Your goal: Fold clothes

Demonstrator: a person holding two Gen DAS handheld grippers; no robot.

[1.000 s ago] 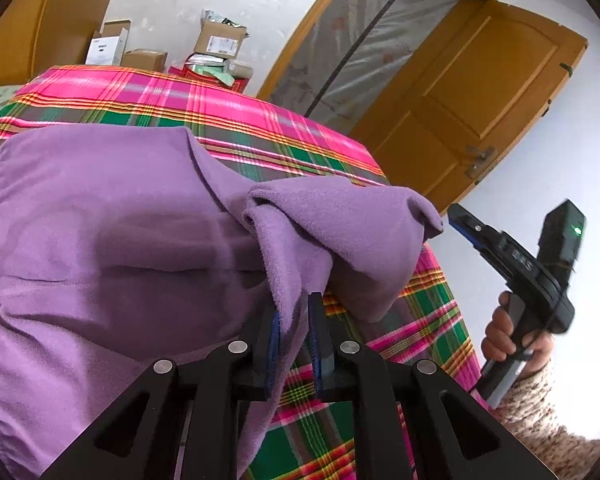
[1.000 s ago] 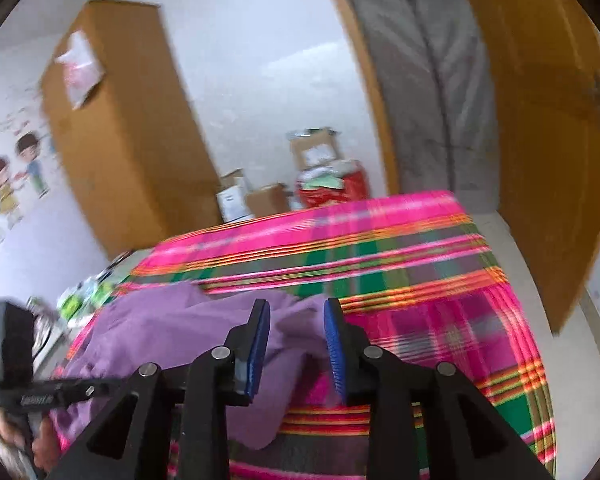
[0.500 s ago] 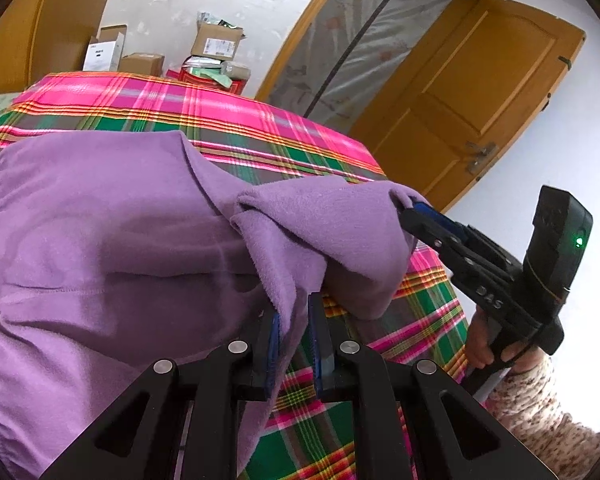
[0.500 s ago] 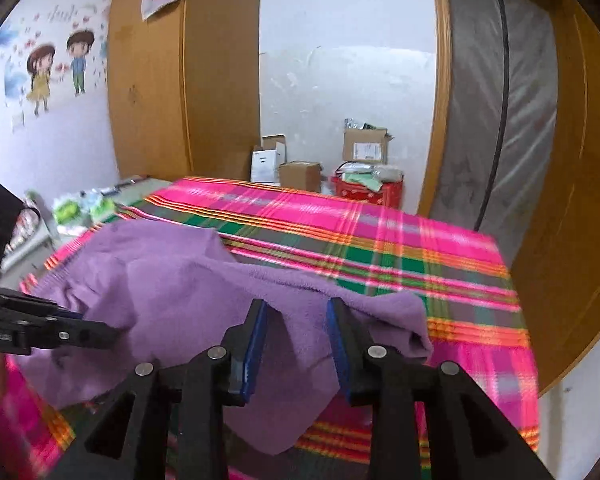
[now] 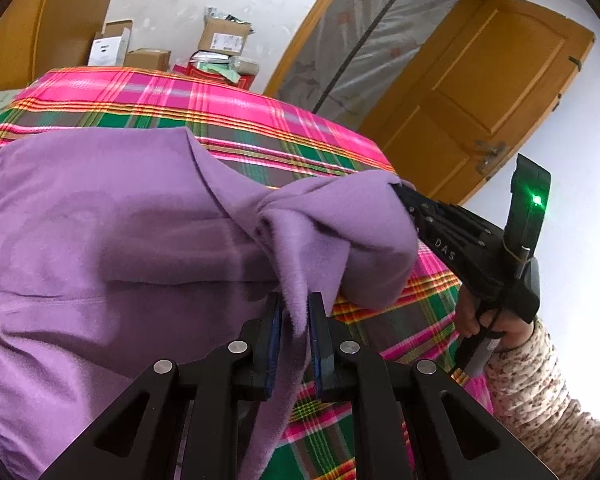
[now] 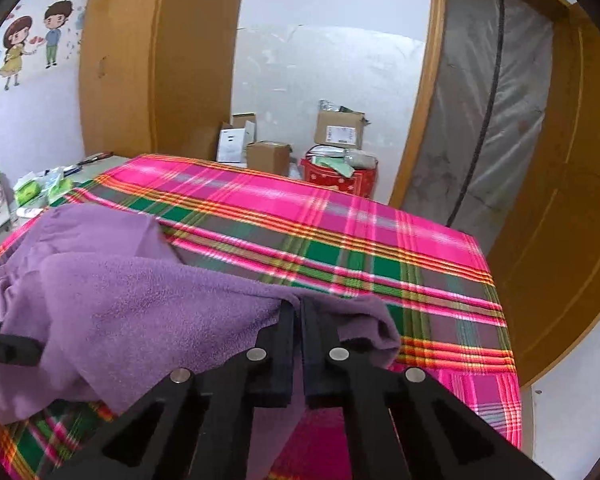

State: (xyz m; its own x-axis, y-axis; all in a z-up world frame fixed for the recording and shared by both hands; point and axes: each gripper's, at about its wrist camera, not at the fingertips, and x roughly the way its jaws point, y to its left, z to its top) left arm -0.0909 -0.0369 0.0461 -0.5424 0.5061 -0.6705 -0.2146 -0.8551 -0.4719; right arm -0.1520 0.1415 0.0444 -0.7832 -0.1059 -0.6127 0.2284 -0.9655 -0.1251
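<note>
A purple fleece garment (image 5: 100, 240) lies spread on the plaid-covered table (image 5: 228, 112). My left gripper (image 5: 294, 312) is shut on a lifted fold of its near edge. Over in the right wrist view, the same purple garment (image 6: 120, 304) drapes from my right gripper (image 6: 298, 312), which is shut on another corner of it. That right gripper also shows in the left wrist view (image 5: 410, 196), its tips buried in the raised cloth, held by a hand in a speckled sleeve (image 5: 540, 400). The stretch of cloth between the two grippers hangs above the table.
Cardboard boxes (image 6: 340, 132) and a red container (image 6: 340, 176) stand on the floor past the far table edge. A wooden door (image 5: 480, 92) and plastic-covered doorway (image 5: 360, 40) lie to the right. Small clutter (image 6: 32, 192) sits on a side surface at the left.
The right gripper swung in from beside the table, reached the raised purple corner and shut on it. The left gripper kept its hold, with the fold lifted slightly.
</note>
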